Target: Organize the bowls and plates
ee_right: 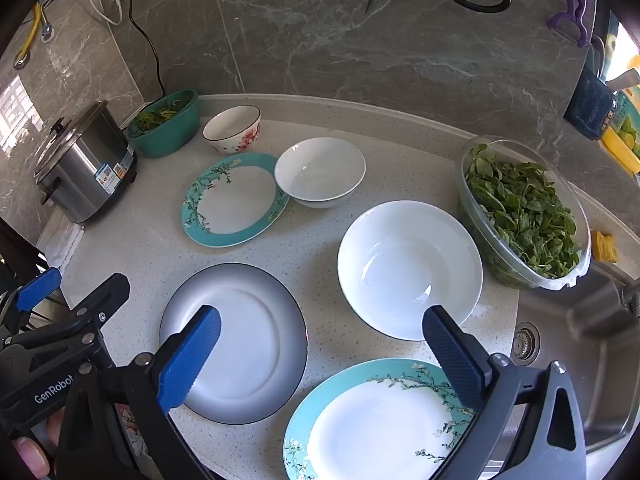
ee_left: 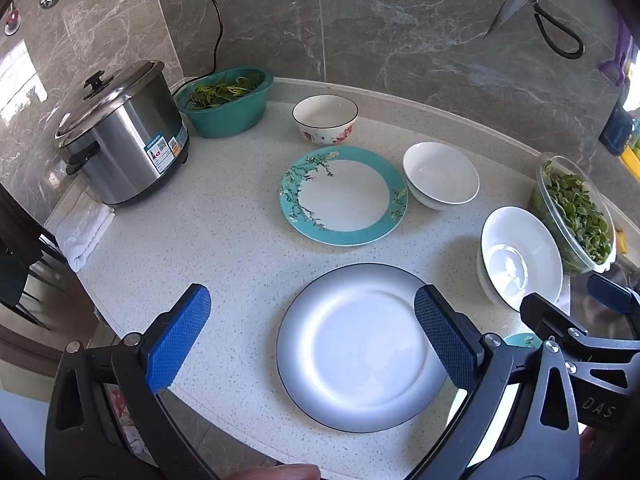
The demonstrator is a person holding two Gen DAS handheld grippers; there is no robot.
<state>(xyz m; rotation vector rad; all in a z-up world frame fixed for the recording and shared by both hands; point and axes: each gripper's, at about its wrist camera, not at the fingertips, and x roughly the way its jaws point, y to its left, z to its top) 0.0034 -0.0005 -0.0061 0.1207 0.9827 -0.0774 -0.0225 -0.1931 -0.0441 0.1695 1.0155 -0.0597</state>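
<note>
While nothing is getting picked up yet, this is how the counter is looking:

Step in hand: looks like the very start to me; every dish is sitting loose on the speckled countertop (ee_left: 224,240) and neither tool is touching anything.

Left gripper (ee_left: 312,336): fingers spread wide and empty, hovering low in its frame over the grey-rimmed plate (ee_left: 360,348), one blue pad (ee_left: 180,336) hanging off to the plate's left.

Right gripper (ee_right: 320,356): also gaping wide, holding nothing, pointing down between the grey-rimmed plate (ee_right: 236,344), the near teal floral plate (ee_right: 380,420) at bottom centre and the big white bowl (ee_right: 408,268) at centre right.

Plates: a second teal floral plate (ee_right: 234,200) is lying centre left in the right wrist view, touching or just overlapping the smaller white bowl (ee_right: 320,172).

Bowls: the flowered bowl (ee_right: 234,128) is sitting behind them at upper left, near the green colander (ee_right: 168,124).

Not task stuff: rice cooker (ee_right: 84,168) at far left, clear bowl of greens (ee_right: 520,208) at right beside the sink (ee_right: 580,344).

Next move, my guess: grab one teal plate by its rim and stack it on its twin, then nest the bowls by size. Flat plates are awkward, so a finger is going to need to slip under an edge.

Risk: glazed rims slipping, or a clink against the neighbouring bowl.
</note>
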